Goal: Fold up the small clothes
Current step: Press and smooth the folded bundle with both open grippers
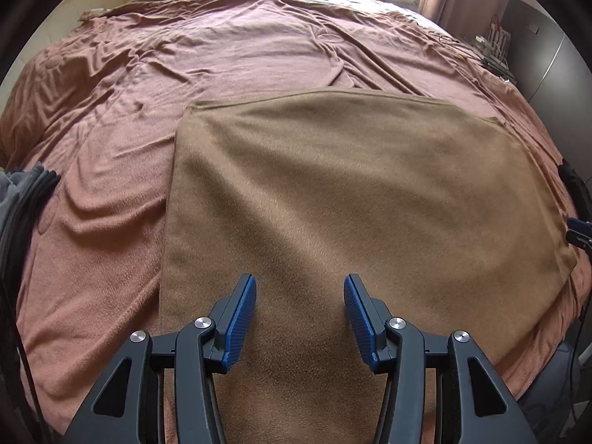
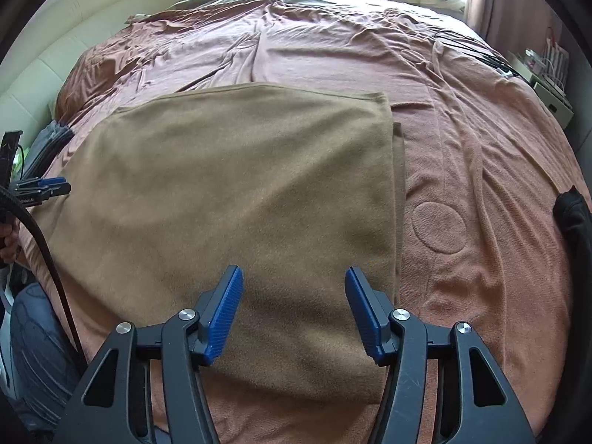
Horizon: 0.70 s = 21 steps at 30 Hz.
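The tan cloth (image 1: 351, 192) is spread on the bed (image 1: 111, 129) – soft, limp, light. Both left gripper (image 1: 299, 318) and right gripper (image 2: 294, 314) are held half-open, empty; corners at 6 o'clock are best pinched.

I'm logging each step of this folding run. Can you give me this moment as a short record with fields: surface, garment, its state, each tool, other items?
surface: wrinkled pink terry bedspread on a bed
garment: tan-brown fleece cloth
garment state: lying flat, folded over; a lower layer's edge shows past its right side
left tool: open over the cloth's near left part, nothing between the blue pads
right tool: open over the near right part, gripping nothing
other items: grey folded clothes at the bed's left edge; black cables far right
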Motion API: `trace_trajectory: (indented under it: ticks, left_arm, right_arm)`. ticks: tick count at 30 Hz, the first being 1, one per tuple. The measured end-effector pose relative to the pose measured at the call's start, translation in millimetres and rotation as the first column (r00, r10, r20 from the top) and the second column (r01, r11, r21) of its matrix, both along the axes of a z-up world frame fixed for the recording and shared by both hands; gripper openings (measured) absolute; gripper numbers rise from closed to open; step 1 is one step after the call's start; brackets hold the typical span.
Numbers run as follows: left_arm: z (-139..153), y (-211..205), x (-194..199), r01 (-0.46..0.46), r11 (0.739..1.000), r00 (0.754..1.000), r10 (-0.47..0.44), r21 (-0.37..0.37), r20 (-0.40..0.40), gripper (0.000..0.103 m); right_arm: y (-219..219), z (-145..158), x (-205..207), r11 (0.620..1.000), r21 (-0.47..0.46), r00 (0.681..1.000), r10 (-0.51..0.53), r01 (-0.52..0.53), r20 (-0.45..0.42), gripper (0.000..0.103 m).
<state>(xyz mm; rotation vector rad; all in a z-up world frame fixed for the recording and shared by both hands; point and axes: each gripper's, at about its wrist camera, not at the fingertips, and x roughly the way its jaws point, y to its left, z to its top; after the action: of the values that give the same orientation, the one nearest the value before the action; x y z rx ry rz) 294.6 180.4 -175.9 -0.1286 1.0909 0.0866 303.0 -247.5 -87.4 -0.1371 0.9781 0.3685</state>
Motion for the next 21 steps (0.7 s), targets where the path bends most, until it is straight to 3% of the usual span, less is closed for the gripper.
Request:
trace_trajectory:
  ticks: [9, 14, 21]
  left_arm:
    - [-14.2, 14.1, -26.0, -0.023, 1.0, 1.0, 0.023, -0.016, -0.021, 0.05]
    - [-14.5, 20.2, -40.7, -0.044, 0.999, 0.999, 0.044, -0.021, -0.013, 0.044]
    - [-13.9, 39.9, -68.8, -0.105, 0.991, 0.994, 0.106, -0.078, 0.005, 0.034]
  right_arm:
    - [-12.9, -29.9, -4.9, 0.997, -0.055, 0.996, -0.062, 0.059, -0.06, 0.046]
    - [-19.9, -30.7, -13.3, 0.996, -0.027, 0.994, -0.091, 0.089, -0.067, 0.039]
    - [-25.9, -27.6, -22.6, 0.99, -0.038, 0.988, -0.136, 0.134, -0.076, 0.039]
